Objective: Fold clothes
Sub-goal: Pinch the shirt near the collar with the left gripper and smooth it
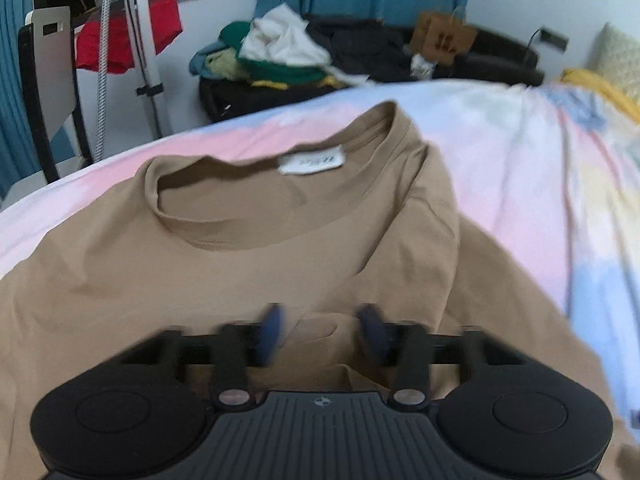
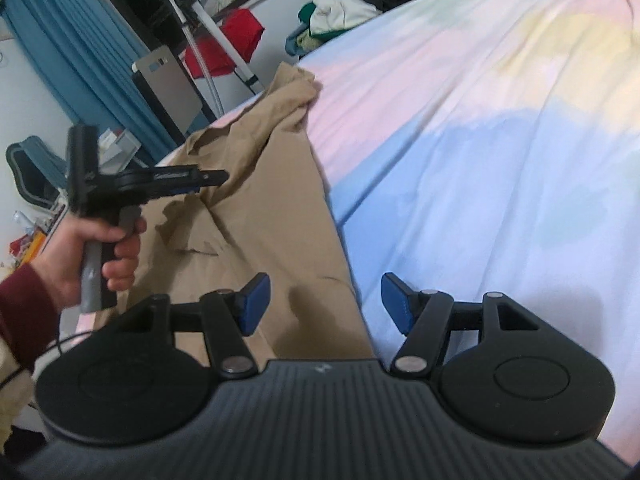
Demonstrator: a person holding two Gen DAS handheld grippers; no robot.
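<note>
Tan shirt (image 1: 280, 264) – matt knit cloth; bedsheet (image 2: 480, 140) – soft cloth.

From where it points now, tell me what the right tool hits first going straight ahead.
Probably the tan shirt: its right edge runs between the open right tool fingers, with the pastel bedsheet beside it. Height above the fabric is unclear.

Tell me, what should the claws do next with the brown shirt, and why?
Probably close the right claw on the shirt's near edge. Its blue pads are wide open and hold nothing, with one pad over the tan cloth and the other over the pastel bedsheet, so the edge lies right between them. The left claw is open over the shirt's middle.
</note>
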